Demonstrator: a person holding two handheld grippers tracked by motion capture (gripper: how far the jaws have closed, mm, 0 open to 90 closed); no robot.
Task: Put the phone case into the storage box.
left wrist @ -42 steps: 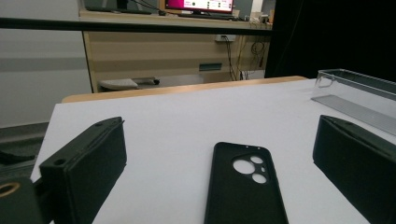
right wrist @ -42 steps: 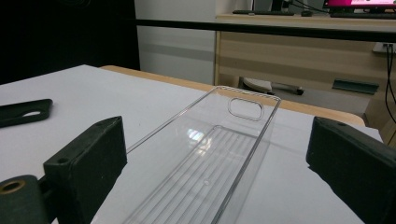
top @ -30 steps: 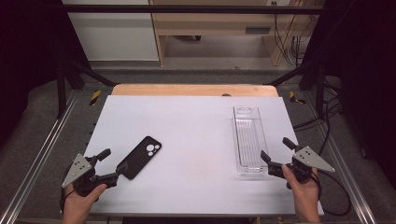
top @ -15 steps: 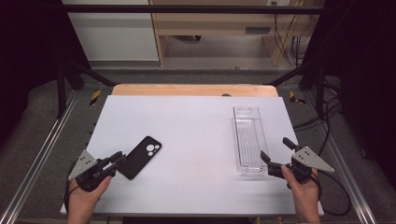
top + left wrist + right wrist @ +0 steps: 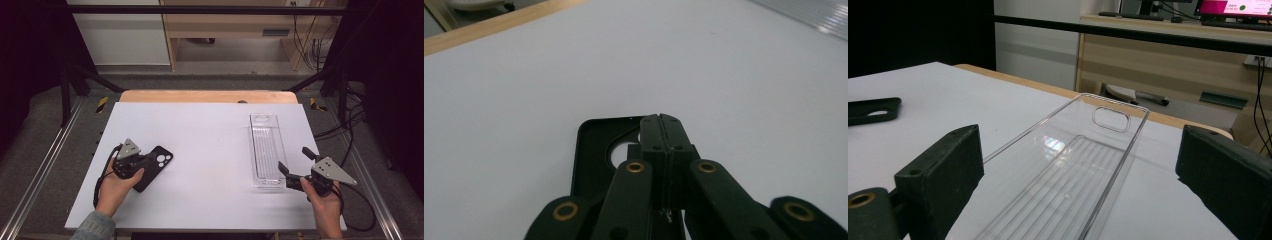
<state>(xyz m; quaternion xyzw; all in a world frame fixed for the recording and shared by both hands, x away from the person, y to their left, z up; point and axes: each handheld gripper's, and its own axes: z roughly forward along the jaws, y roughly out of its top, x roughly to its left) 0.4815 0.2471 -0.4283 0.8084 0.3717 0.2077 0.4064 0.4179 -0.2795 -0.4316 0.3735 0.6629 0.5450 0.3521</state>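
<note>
Moved: our left hand-held gripper (image 5: pixel 141 161) slid forward, jaws clenched together over the black phone case (image 5: pixel 153 167).
Right hand-held gripper (image 5: pixel 295 167): released, beside clear tray (image 5: pixel 266 150).

Near end of black phone case (image 5: pixel 152 167) covered by left gripper (image 5: pixel 131 161) and hand in high view. In left gripper view, case (image 5: pixel 591 150) lower part hidden behind closed jaws and cut by bottom edge; grip on case edge cannot be told. Clear tray (image 5: pixel 1068 175) near end cut by bottom edge in right gripper view. Right gripper (image 5: pixel 1083 200) far jaw clipped at right edge.
</note>
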